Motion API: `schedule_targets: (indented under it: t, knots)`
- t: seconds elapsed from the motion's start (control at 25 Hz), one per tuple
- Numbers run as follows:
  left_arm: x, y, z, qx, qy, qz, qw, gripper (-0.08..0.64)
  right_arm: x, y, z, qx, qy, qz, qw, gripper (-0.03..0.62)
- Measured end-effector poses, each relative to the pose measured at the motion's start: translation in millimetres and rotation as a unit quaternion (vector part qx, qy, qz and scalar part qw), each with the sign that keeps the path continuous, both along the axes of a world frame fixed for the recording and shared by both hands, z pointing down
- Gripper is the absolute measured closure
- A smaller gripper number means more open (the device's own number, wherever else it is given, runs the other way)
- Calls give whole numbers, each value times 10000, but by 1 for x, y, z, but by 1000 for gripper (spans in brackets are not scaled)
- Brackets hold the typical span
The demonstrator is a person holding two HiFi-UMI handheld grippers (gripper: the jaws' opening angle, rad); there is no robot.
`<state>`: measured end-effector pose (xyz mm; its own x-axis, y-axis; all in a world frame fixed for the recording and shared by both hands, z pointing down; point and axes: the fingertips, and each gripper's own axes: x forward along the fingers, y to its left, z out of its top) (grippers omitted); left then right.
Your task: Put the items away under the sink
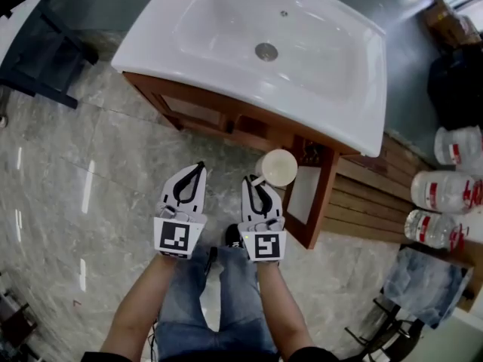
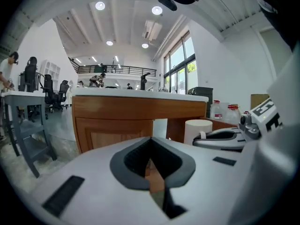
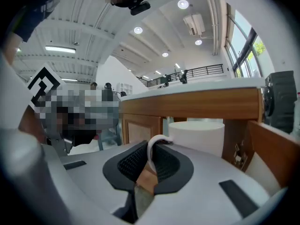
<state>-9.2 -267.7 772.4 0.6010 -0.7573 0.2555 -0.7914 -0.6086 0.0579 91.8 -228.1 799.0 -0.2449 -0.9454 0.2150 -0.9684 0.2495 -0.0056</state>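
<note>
A white cylindrical bucket (image 1: 279, 167) with a thin white handle (image 3: 151, 150) hangs in front of the wooden sink cabinet (image 1: 198, 112). My right gripper (image 1: 250, 180) is shut on that handle, and the bucket (image 3: 197, 132) fills the view just beyond its jaws. To its left my left gripper (image 1: 198, 168) is shut with nothing in it, its jaws meeting at the tips (image 2: 151, 142). The bucket (image 2: 198, 129) also shows in the left gripper view, to the right. The cabinet's right door (image 1: 323, 198) stands open below the white basin (image 1: 151, 40).
Large water bottles (image 1: 445, 191) stand on a slatted wooden platform (image 1: 373, 198) at the right. A black bag (image 1: 459, 81) is behind them and a blue cloth (image 1: 426, 281) lies on a chair at lower right. A dark chair frame (image 1: 41, 59) stands at the left on the marble floor.
</note>
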Motion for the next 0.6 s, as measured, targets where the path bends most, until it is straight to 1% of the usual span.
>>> schedule_targets:
  t: [0.08,0.2,0.28,0.36,0.4,0.52,0.6]
  knots:
    - [10,-2,19,75,-21,101,9999,552,5,0,27,14,19,-7,10000,549]
    - [27,-3,45,196,270,365,9988,552,15,-4,64,24,26,-7,10000,549]
    - [35,-8,64,292,282,453,9981,552,19,-12,84,83,80,-32,9999,549]
    - [35,-17,84,317,193,379,9986,552,19,-21,103,132,125,-82,9998,549]
    - [33,-22,93,292,213,315,9989,552,19,-28,112,138,124,-90,9998,549]
    - [28,-37,109,214,529,176,9982,552,21,-55,134,177,169,-98,9997,549]
    - [27,-42,117,186,641,179,9976,552,26,-74,142,206,134,-31,9997,549]
